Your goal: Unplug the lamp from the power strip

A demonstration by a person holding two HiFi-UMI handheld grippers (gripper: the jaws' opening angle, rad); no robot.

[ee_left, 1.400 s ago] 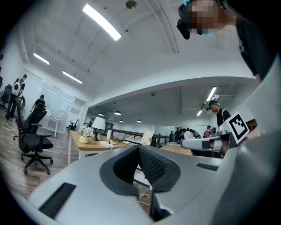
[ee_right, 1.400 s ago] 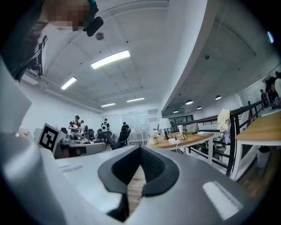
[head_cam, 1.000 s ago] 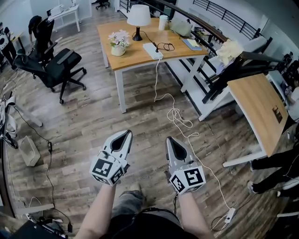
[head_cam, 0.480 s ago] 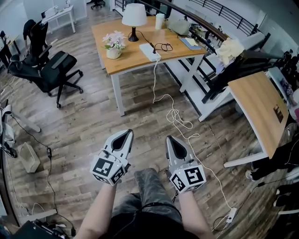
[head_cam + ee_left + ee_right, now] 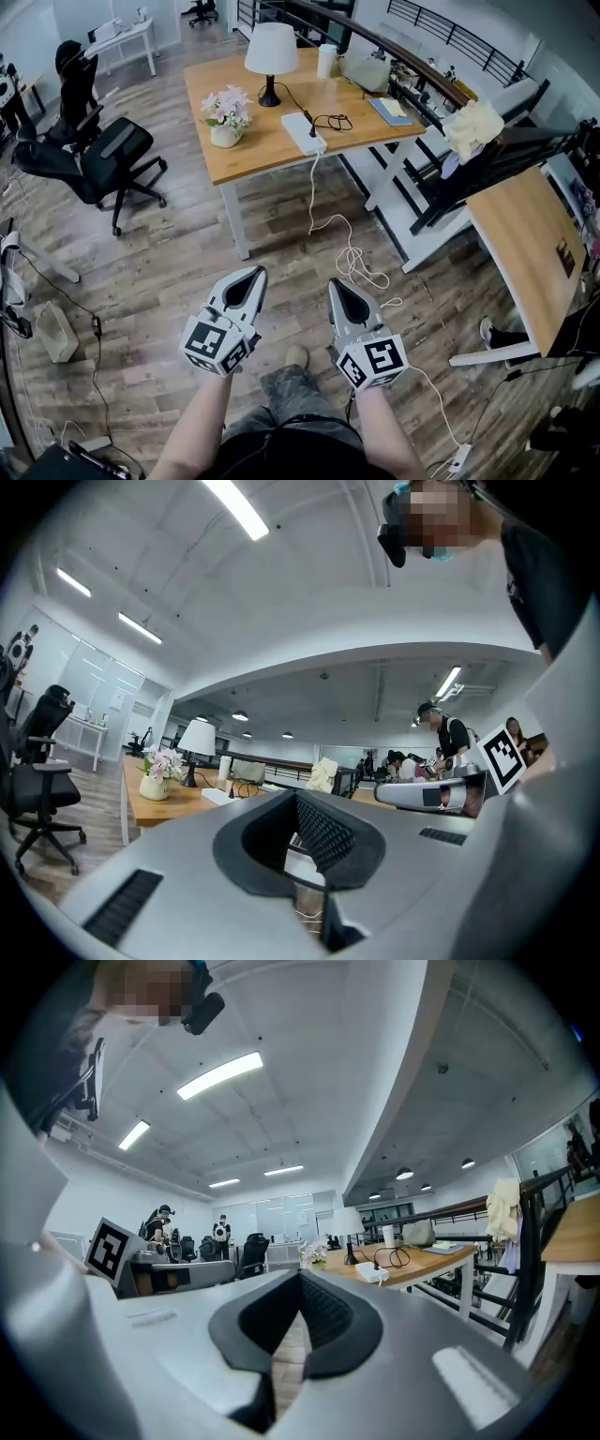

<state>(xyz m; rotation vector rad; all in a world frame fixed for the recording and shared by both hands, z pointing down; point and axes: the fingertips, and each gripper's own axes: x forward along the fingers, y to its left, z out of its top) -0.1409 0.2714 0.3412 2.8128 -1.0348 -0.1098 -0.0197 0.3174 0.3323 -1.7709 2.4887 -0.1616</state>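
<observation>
**Left gripper.** In the head view the left gripper [image 5: 254, 273] is held out level over the wooden floor [image 5: 178, 253], with its marker cube nearest the person. In the left gripper view [image 5: 297, 802] the two jaws are pressed together at the tips. Only the moulded hollow between the ribbed pads stays clear. Nothing sits in that hollow, and the jaws touch no object.

**Right gripper.** The right gripper [image 5: 336, 285] is level with the left one and just beside it, with a narrow gap between the two. In the right gripper view [image 5: 300, 1277] its jaws are also fully closed, tip against tip. The hollow between the pads is empty, and no object is in contact.

**Task items.**
- The lamp [image 5: 271, 54] has a white shade and a dark base. It stands upright at the far side of the wooden desk [image 5: 248, 150].
- The power strip [image 5: 304, 132] is white and lies flat on the desk, in front of the lamp and to its right, near the desk's front edge.
- A black cord runs from the lamp base to the strip, where a black plug [image 5: 312, 119] stands at the strip's far end.
- A white cable [image 5: 315, 192] drops from the strip over the desk edge and coils on the floor.

**Position.** Both grippers are well apart from the desk, the lamp and the strip. Both gripper views show the lamp [image 5: 196, 742] [image 5: 349, 1224] far ahead of the jaws.

**Other items.** A pot of flowers [image 5: 225, 114] stands on the desk to the left of the strip.
</observation>
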